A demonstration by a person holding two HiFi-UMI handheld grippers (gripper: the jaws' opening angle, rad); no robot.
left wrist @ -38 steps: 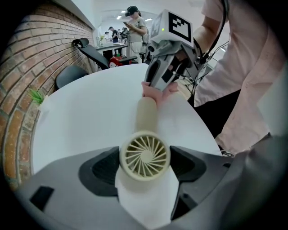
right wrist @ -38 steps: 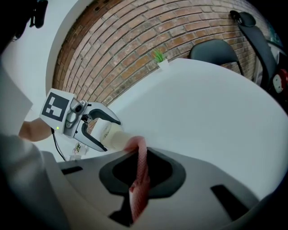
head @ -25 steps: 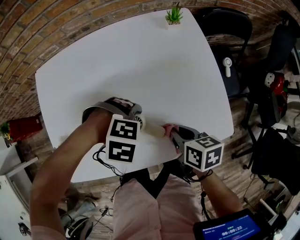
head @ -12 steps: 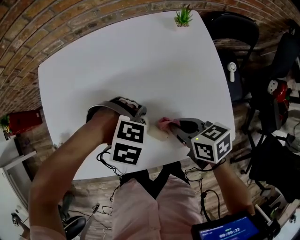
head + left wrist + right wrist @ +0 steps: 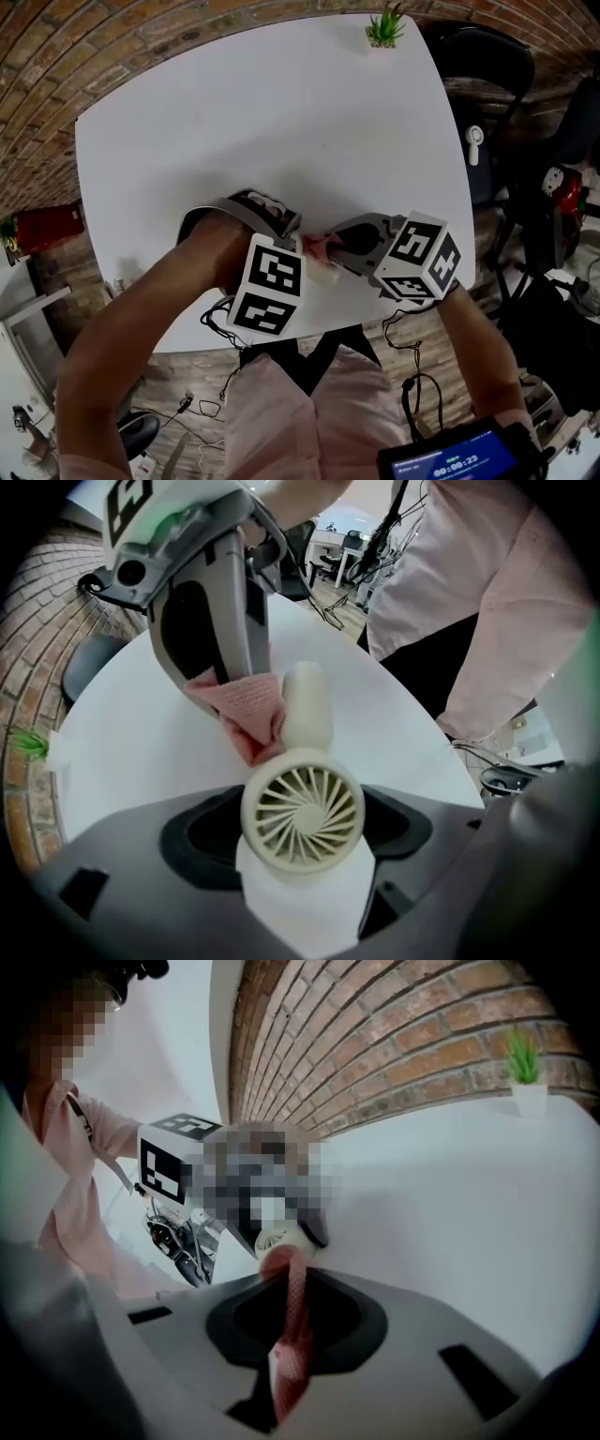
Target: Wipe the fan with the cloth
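Two hand-held tools meet over the near edge of the white tabletop (image 5: 281,112), with wiping judged to be in progress. The left tool (image 5: 287,231) is clenched on the round head of a small cream handheld fan (image 5: 302,808). The radial grille faces that tool's own camera and the handle runs away from it toward the other tool. The right tool (image 5: 291,1326) has its jaws pressed together on a pink cloth (image 5: 292,1330), a folded strip of which trails forward out of the grip.

In the left gripper view the cloth (image 5: 246,710) lies against the left side of the fan's handle, touching it just beyond the head, so contact with the fan is made. Which surfaces have already been cleaned cannot be told. The grille face and the right side of the handle are bare of cloth at this moment and, by judgement, remain to be covered. Whether the fan rests on the tabletop or is held just clear of it is not visible.

Pose: the left forearm enters from the lower left of the head view, and its tool points steeply downward, marker cube toward the viewer. The right tool (image 5: 323,246) comes in from the right at a shallower downward slant, its tips beside those of the left tool and its cube tilted up and outward. A small potted plant (image 5: 384,28) stands at the far edge, well apart.
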